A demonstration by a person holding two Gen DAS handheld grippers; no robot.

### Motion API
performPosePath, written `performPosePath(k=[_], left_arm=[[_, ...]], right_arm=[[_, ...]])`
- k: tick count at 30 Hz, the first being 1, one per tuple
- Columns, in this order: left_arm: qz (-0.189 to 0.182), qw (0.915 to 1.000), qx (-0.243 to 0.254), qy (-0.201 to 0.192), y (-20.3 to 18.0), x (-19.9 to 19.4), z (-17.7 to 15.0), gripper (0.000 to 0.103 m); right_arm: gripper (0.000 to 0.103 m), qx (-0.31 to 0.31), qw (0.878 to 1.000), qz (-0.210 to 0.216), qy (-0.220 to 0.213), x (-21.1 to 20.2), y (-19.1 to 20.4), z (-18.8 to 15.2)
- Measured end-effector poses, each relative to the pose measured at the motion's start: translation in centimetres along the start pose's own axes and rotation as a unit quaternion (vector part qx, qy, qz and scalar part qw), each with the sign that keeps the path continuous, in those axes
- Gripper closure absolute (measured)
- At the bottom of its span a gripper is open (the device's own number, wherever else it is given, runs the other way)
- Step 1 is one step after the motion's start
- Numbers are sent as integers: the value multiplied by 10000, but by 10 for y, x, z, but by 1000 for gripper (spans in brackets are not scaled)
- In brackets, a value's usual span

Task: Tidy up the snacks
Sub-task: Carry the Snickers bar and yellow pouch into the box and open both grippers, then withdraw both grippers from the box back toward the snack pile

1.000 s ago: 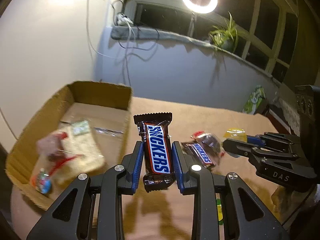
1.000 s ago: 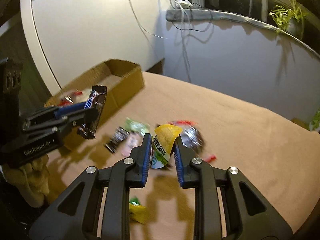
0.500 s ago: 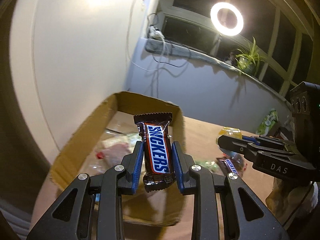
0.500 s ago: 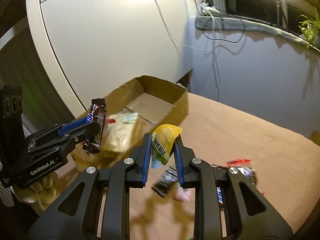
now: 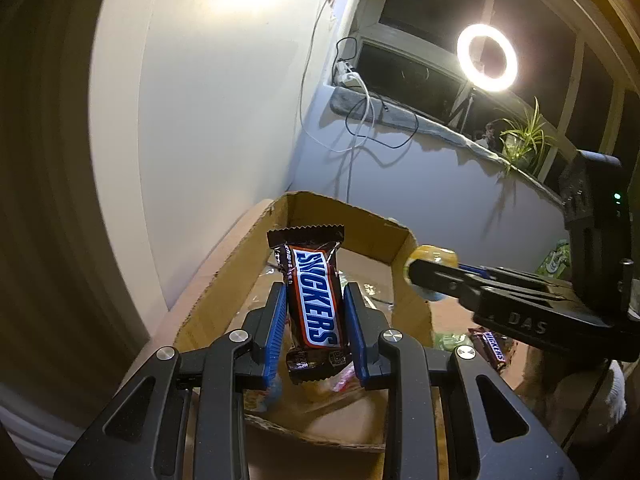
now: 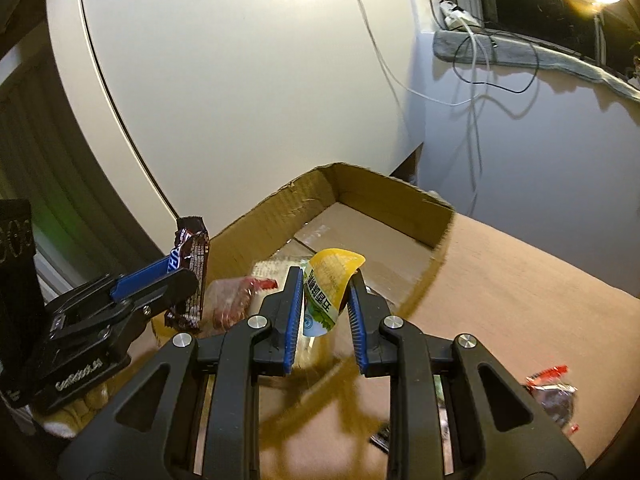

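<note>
Blue-padded black fingers of the left gripper [image 5: 316, 320], clamped narrow on a brown Snickers bar in its crimped wrapper [image 5: 315, 300]; bar upright between the pads, logo facing the camera, upper end sticking out past the fingertips, held above the near part of an open brown cardboard box [image 5: 344, 216]. Same bar [image 6: 190, 272] seen edge-on from the right wrist view, gripped by the left gripper [image 6: 180, 276] at the left, over the box's near left wall.

Right gripper [image 6: 326, 300], likewise black with blue pads, closed on a small jelly cup with a yellow lid and green-and-white printed label [image 6: 326, 284]; cup tilted, lid uppermost, held over the box's near right edge [image 6: 436, 260]. From the left wrist view, right gripper [image 5: 420, 276] reaching in from the right with the yellow cup [image 5: 432, 258] at its tip, level with the box's right wall.

Under the grippers, inside the box: a pale flat packet [image 6: 268, 270] and a reddish clear-wrapped snack [image 6: 234, 300], both blurred. Right of the box, on the tan tablecloth [image 6: 520, 288]: a second small Snickers bar [image 5: 494, 346] and a dark wrapper with red ends [image 6: 554, 394], well apart from the box.

Farther back: white curved wall panel [image 6: 240, 80], trailing cables [image 5: 360, 120], window ledge with a green potted plant [image 5: 524, 144], glowing ring light [image 5: 487, 58].
</note>
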State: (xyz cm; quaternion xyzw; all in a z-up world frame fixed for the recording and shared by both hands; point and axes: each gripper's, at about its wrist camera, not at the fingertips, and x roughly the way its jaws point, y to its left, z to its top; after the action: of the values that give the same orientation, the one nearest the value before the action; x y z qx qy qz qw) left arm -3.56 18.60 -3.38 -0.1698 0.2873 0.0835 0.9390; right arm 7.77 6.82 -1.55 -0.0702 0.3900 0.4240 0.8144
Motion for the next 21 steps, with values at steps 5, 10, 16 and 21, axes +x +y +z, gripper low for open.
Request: performPosePath(k=[5, 10, 16, 21], left_arm=[[48, 10000, -43, 39, 6, 3, 0, 76], [59, 9999, -34, 86, 8, 4, 0, 75], [95, 9999, -38, -4, 9, 1, 1, 57], [84, 9999, -55, -13, 11, 0, 1, 57]], right_arm=[[80, -24, 9999, 8, 115, 18, 2, 2], [78, -6, 9999, 35, 121, 24, -1, 2], [29, 100, 9999, -37, -88, 14, -5, 2], [23, 152, 9998, -82, -117, 9, -8, 4]])
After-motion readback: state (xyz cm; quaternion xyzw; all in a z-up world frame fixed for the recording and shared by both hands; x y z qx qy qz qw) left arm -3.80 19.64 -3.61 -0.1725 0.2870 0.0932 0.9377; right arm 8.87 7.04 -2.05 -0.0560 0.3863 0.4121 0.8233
